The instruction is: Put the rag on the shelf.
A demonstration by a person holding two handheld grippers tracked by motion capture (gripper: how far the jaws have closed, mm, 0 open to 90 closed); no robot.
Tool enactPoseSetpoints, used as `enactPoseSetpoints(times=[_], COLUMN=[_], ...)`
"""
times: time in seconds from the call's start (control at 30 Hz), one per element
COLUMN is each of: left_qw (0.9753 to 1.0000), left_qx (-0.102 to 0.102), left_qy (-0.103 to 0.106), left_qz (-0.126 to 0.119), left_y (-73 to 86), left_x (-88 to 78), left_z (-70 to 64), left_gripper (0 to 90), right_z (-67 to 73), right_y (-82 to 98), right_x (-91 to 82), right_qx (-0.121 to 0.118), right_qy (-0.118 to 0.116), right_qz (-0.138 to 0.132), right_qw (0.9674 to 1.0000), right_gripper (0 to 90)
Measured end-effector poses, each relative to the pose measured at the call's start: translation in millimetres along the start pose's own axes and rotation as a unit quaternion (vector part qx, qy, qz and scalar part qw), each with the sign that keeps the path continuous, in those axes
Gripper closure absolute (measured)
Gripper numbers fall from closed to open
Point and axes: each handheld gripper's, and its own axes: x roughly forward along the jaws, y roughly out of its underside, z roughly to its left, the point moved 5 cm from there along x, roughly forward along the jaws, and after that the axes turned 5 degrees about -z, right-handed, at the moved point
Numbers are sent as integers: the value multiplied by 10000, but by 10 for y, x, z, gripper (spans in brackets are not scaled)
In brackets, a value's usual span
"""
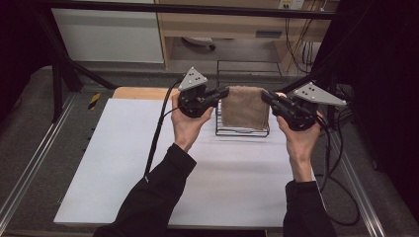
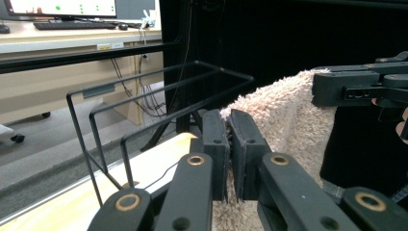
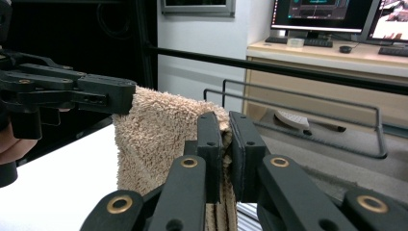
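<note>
A beige towel (image 1: 243, 106) hangs folded over the front bar of a black wire rack (image 1: 242, 131) at the far middle of the table. My left gripper (image 1: 225, 92) is shut on the towel's upper left corner, and my right gripper (image 1: 266, 96) is shut on its upper right corner. In the left gripper view the towel (image 2: 284, 125) is pinched between the black jaws of my left gripper (image 2: 229, 120), with the rack's wire bars (image 2: 159, 86) to the left. In the right gripper view my right gripper (image 3: 225, 120) clamps the towel (image 3: 159, 130), and the other gripper holds its far corner.
The white table top (image 1: 148, 163) spreads in front of the rack. A wooden board edge (image 1: 141, 93) shows at the table's far left. Desks with monitors (image 3: 322, 14) and hanging cables (image 1: 296, 44) stand beyond the table. Black frame bars (image 1: 64, 69) stand at the far left.
</note>
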Motion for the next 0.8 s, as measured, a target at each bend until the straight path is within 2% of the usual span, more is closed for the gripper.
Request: enactPoseSetpoints(times=[0.3,0.5,0.8], left_qw=[9999,9997,9996], left_qx=[131,151,162], left_qy=[-84,-81,-80], left_qz=[-63,-150,-233], left_y=[-205,-353,-532], left_x=[85,135,204], left_z=[43,56,100], left_gripper=[856,856,856], right_z=[-60,-116,-184], right_y=[-168,-358,-540], right_x=[47,68,117], right_qx=[-93,-136,-164], right_qy=[75,146,193], right_qz=[-112,-230,-340], right_qw=[9999,9995,9991], right_gripper=[844,844,844])
